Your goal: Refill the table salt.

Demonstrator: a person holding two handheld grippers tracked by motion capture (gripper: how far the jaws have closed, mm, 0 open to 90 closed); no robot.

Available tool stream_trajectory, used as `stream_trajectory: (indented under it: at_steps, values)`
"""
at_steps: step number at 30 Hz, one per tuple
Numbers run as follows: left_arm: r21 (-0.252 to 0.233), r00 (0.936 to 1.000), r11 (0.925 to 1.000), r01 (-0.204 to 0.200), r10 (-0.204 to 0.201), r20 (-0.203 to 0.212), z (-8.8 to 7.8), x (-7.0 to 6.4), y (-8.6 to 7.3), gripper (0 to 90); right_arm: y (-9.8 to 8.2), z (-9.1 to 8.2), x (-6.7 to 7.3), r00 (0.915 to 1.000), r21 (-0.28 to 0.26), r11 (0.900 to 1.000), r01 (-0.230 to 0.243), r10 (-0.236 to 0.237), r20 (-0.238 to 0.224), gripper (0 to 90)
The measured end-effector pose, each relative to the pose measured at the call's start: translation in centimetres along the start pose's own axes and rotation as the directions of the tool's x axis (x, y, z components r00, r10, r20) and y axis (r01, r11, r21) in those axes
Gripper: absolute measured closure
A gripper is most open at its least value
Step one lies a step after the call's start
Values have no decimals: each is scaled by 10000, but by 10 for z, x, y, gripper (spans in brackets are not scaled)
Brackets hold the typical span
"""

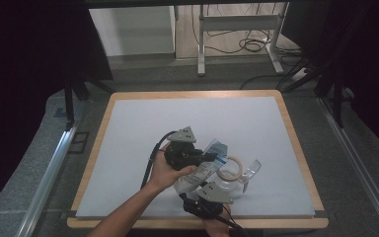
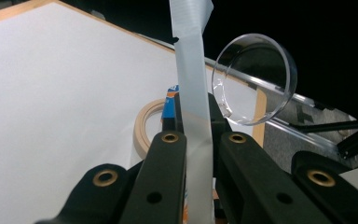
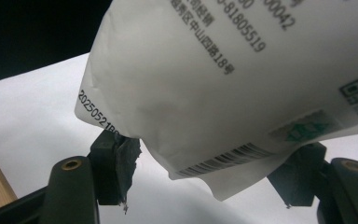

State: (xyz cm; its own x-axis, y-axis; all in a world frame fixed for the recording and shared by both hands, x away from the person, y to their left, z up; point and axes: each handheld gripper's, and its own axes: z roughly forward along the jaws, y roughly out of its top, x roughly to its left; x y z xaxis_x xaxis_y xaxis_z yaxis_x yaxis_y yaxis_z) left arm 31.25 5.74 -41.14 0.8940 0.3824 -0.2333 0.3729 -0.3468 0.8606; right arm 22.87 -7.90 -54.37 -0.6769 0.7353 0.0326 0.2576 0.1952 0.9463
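The white pouch point(image 1: 197, 173) lies tilted above the mat point(image 1: 143, 128), a little toward the mat's near edge and right of its middle, held between both grippers. The left gripper point(image 1: 202, 157) has its jaws clamped together on the pouch's flat sealed strip point(image 2: 193, 93), which runs up between the pads in the left gripper view. The right gripper point(image 1: 205, 190) stands at the pouch's lower end; in the right gripper view its jaws are apart on either side of the printed bottom corner point(image 3: 205, 116), and whether the pads press it I cannot tell.

Just right of the pouch lies a tan tape ring point(image 1: 229, 169), flat on the mat. Beyond the ring, farther from the pouch, a clear round dish point(image 2: 256, 77) stands tipped on its edge, with nothing seen in it.

From the pouch, the mat runs wide and bare toward the far wooden border point(image 1: 192, 93) and the left side; the near border sits close behind the right gripper.
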Motion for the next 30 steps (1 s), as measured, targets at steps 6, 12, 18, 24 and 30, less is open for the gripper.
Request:
stream_trajectory:
  at_steps: [6, 12, 18, 24, 30]
  values:
    - [570, 9994, 9978, -337, 339, -19, 5, 1, 8, 900, -1, 1, 1, 9996, -209, 9995, -254, 257, 147, 330]
    - [854, 9989, 9953, -455, 461, -47, 8, 3, 13, 900, 0, 2, 1, 9987, -320, 9989, -345, 357, 363, 327]
    - [1006, 9995, 9944, -327, 325, 40, 10, 8, 15, 900, 1, 4, 2, 9978, -370, 9984, -420, 438, 499, 328]
    - [1202, 9995, 9924, -261, 236, 228, 13, 9, 18, 900, 1, 6, 0, 9973, -433, 9977, -517, 538, 501, 329]
    - [1223, 9992, 9919, -355, 330, 222, 12, 7, 23, 900, 3, 4, 0, 9970, -626, 9970, -452, 490, 607, 330]
